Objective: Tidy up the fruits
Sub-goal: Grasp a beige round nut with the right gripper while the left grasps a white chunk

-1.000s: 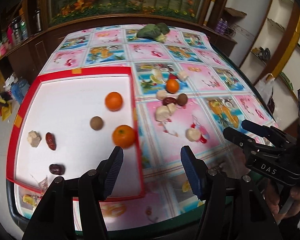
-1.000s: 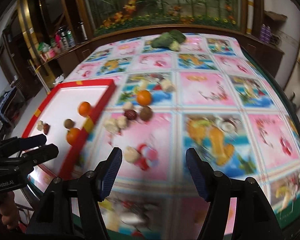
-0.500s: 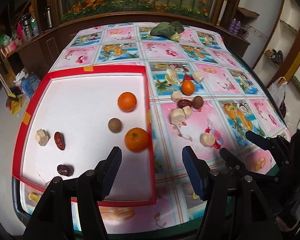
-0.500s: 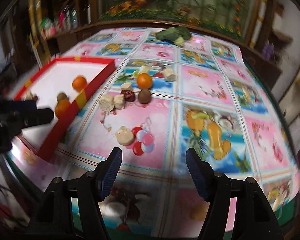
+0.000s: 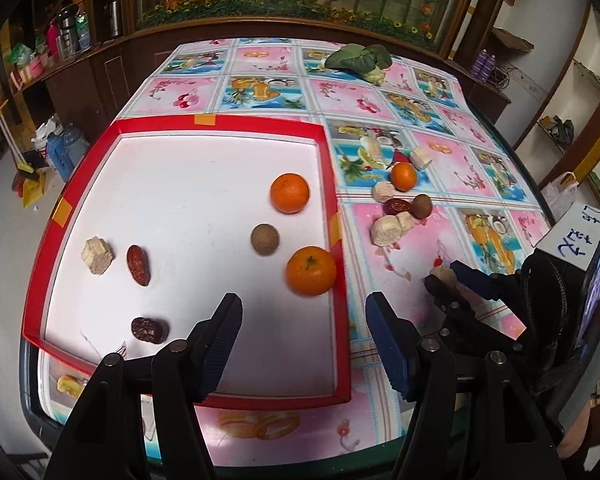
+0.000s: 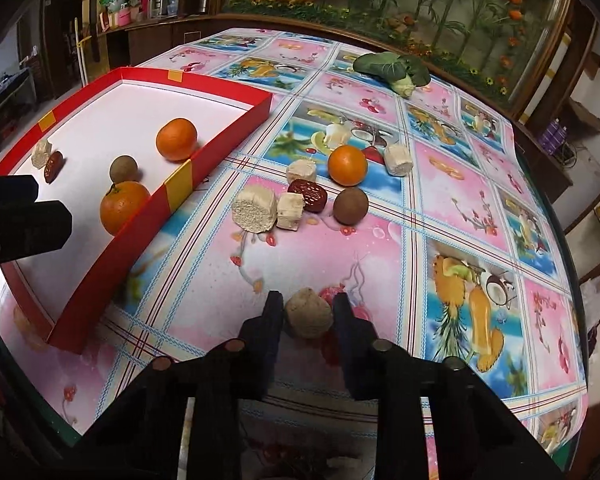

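Gripping a beige round chunk between both pads: right gripper, clamped tight, low over the pink patterned tablecloth. Chunk resting on or just above the cloth, cannot tell which. Same grip seen from the left wrist view, chunk pinched at the fingertips of the right gripper.

Hovering over the near edge of the red-rimmed tray: left gripper, fingers released, nothing between them.

Lying inside the tray on its white floor: two oranges, a brown round fruit between them, two red dates, a pale cut chunk just beside the upper date.

Clustered on the cloth, outside the tray to its right: one orange, a red date, a brown round fruit, several pale cut chunks, most touching or nearly so.

Sitting at the far end of the table, well apart from the rest: a leafy green vegetable.
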`<state>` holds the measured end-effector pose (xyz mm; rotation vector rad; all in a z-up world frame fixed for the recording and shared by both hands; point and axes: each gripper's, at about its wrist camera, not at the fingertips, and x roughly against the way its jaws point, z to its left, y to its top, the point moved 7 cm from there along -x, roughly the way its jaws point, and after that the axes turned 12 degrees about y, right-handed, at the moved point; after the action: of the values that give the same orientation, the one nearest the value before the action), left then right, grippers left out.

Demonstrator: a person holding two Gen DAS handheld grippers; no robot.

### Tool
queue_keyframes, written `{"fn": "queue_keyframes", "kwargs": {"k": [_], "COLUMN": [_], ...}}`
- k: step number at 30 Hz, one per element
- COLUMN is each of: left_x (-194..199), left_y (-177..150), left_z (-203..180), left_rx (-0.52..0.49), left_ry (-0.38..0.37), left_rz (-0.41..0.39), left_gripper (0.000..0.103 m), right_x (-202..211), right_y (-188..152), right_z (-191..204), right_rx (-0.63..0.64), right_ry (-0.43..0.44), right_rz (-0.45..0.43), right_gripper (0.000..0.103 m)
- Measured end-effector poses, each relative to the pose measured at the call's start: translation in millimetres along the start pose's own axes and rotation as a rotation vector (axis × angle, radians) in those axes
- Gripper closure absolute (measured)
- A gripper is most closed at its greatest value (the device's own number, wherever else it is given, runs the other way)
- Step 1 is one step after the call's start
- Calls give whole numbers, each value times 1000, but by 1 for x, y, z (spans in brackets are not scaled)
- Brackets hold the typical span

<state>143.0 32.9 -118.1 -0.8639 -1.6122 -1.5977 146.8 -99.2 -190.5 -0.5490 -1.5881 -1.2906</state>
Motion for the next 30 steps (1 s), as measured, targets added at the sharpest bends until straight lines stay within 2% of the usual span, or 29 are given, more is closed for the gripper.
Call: {"fn": "queue_keyframes", "kwargs": {"k": [5, 9, 13, 15, 18, 21, 23, 25, 28, 30], "left_x": [-5, -23, -50, -56, -68, -78, -84, -90, -93, -93], "left_y": [11, 23, 37, 45, 50, 54, 54, 54, 56, 55], "left_z": [-20, -43, -65, -73, -85, -94, -97, -98, -99, -97], "left_rx": [-44, -110, -161, -187, -209, -258, -257, -265, -269, -259], "left_ry": [-45, -61, -55, -22, -32, 15, 10, 20, 22, 21], "left_rz": [-3, 19, 58, 37, 70, 66, 84, 90, 73, 67], "left_gripper": [39, 39, 40, 40, 44, 53, 65, 71, 78, 79], "right_x": [9, 19, 27, 28, 27, 27, 26, 26, 26, 26], "right_y": [-12, -25, -33, -35, -37, -35, -35, -35, -35, -35], "right_z": [-19, -45, -61, -65, -68, -67, -66, -65, -66, -66], "right_rx": [-55, -132, -178, -196, -211, -211, -210, -212, -215, -215], "right_ry": [-19, -29, -40, -34, -27, -15, -8, -5, 0, 3], "right_rz": [-13, -21, -35, -37, -40, -46, -49, -50, -50, -52], "right_gripper": [77, 77, 77, 77, 77, 77, 77, 77, 77, 77]}}
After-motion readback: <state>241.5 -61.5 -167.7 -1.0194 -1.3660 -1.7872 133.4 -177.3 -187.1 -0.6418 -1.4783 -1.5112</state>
